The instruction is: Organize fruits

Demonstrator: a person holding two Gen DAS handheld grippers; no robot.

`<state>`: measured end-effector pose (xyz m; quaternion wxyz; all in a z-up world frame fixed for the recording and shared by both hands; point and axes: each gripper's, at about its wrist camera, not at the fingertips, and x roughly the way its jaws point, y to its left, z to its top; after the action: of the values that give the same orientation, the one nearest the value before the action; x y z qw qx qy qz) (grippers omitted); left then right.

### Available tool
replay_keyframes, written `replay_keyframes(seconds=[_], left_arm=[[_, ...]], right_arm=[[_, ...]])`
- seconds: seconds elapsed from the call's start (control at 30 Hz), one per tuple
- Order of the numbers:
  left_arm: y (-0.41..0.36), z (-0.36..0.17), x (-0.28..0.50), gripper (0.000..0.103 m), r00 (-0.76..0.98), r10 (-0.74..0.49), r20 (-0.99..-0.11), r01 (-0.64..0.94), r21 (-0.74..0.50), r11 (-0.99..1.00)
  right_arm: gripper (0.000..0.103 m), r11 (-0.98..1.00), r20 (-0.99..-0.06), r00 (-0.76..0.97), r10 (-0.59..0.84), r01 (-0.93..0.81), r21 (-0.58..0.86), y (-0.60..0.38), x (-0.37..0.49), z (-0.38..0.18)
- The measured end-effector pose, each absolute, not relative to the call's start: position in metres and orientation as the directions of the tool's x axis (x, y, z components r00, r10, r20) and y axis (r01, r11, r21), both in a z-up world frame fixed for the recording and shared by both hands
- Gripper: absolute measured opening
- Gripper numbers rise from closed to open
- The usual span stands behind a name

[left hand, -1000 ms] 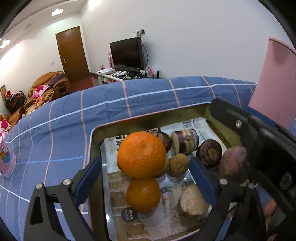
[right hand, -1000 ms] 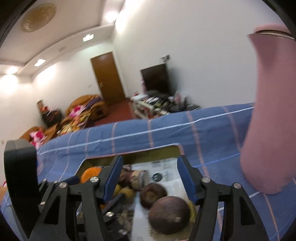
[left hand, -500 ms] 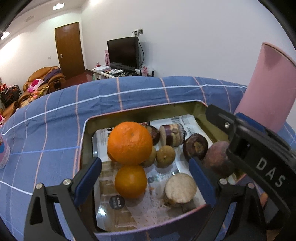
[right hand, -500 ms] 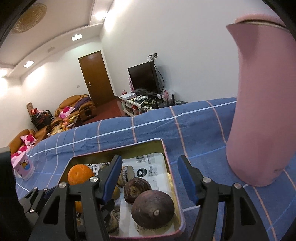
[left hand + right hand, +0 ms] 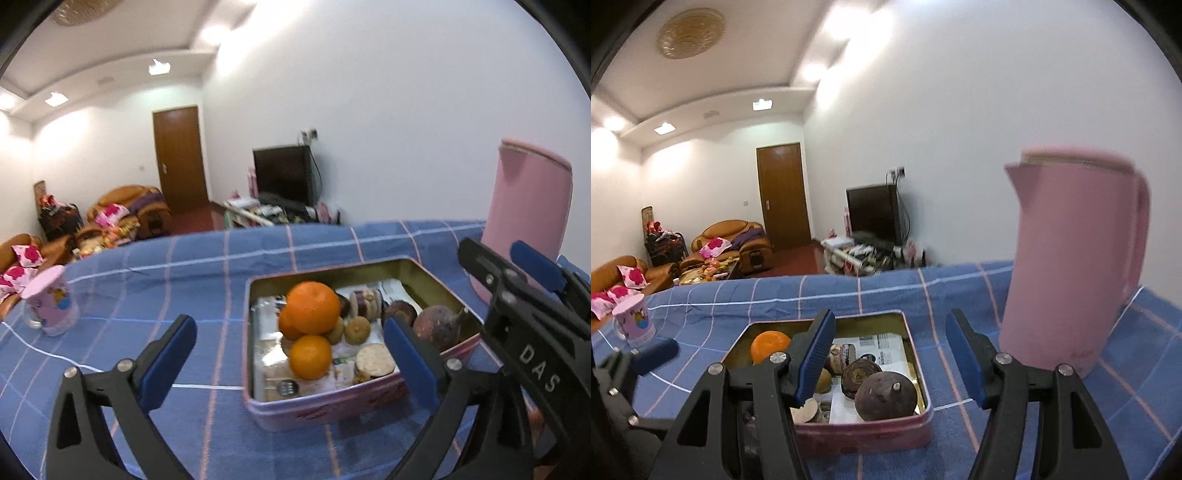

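Left gripper (image 5: 288, 354): jaws opening wide, nothing between the pads.
Right gripper (image 5: 890, 354): jaws partly apart, empty.
Fruits: oranges (image 5: 313, 307) and dark fruits (image 5: 886, 396) all lie in the tin (image 5: 325, 404).
Left: seemingly nothing; cloth (image 5: 166, 280) bears no loose fruit.

The left claw (image 5: 288, 354) is opening with nothing gripped, while the right claw (image 5: 890, 354) hangs half-spread and empty.

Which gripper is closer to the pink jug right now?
Right. The right gripper is open just left of the pink jug; the left gripper, jaws opening and empty, sits farther left, beyond the right one.
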<state>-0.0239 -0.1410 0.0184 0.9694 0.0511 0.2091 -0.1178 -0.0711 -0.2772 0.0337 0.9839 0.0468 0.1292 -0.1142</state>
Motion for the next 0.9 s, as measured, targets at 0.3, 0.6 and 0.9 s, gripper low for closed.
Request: replay_keyframes(seconds=[0.3, 0.6, 0.9], left_arm=[[-0.121, 0.021, -0.043, 0.103, 0.907, -0.188, -0.378, 0.216, 0.034, 0.976], [-0.115, 0.022, -0.047, 0.103, 0.914, -0.172, -0.367, 0.195, 0.027, 0.98], [-0.116, 0.021, -0.045, 0.103, 0.915, -0.164, -0.37, 0.188, 0.029, 0.982]], right_arm=[[0.065, 0.963, -0.215, 0.948, -0.234, 0.256, 0.08, -0.273, -0.1, 0.039], [0.067, 0.96, -0.192, 0.95, -0.248, 0.267, 0.083, -0.271, -0.108, 0.039], [0.067, 0.957, -0.192, 0.948, -0.254, 0.275, 0.088, -0.273, -0.108, 0.039]])
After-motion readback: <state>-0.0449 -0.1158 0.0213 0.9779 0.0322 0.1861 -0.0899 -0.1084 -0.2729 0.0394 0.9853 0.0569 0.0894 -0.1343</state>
